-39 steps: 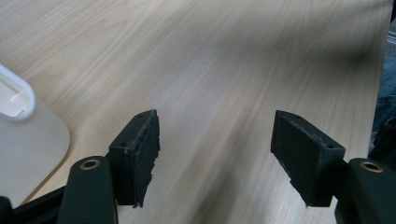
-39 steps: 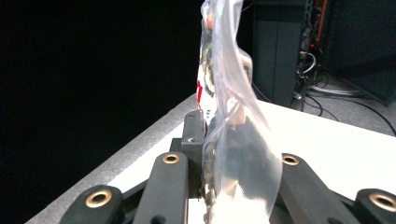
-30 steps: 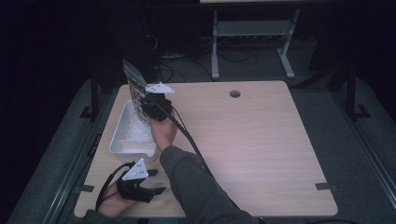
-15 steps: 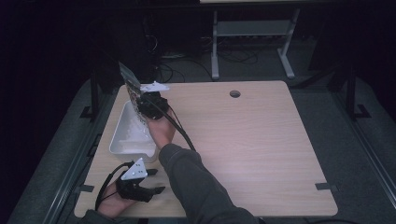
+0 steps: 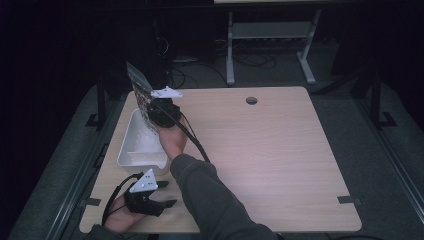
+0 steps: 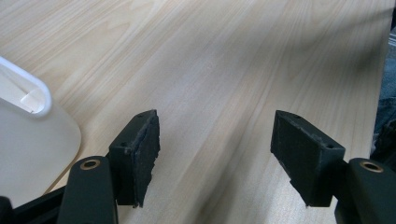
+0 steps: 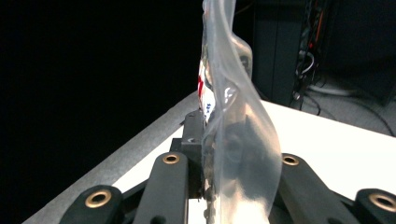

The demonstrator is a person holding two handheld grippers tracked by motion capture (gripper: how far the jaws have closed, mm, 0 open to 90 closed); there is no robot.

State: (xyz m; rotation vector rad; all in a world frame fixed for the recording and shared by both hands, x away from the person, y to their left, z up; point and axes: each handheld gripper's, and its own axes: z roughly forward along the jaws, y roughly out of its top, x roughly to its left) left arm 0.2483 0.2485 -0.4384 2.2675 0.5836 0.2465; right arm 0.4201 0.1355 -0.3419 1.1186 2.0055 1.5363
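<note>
A clear plastic bag with small items and red print inside stands upright over the far end of a white bin. My right gripper is shut on the bag's lower part. In the right gripper view the bag rises from between the closed jaws of that gripper. Near the table's front left corner my left gripper lies open, with nothing in it. In the left gripper view its fingers spread wide over bare wood, and the bin's rounded corner sits just to the left.
The light wooden table has a cable hole at the back. Dark floor, cables and a metal stand lie beyond the far edge. The person's sleeve crosses the front middle.
The right gripper has shifted a little to the left with the bag, tilting it further over the bin. The left gripper has stayed still.
</note>
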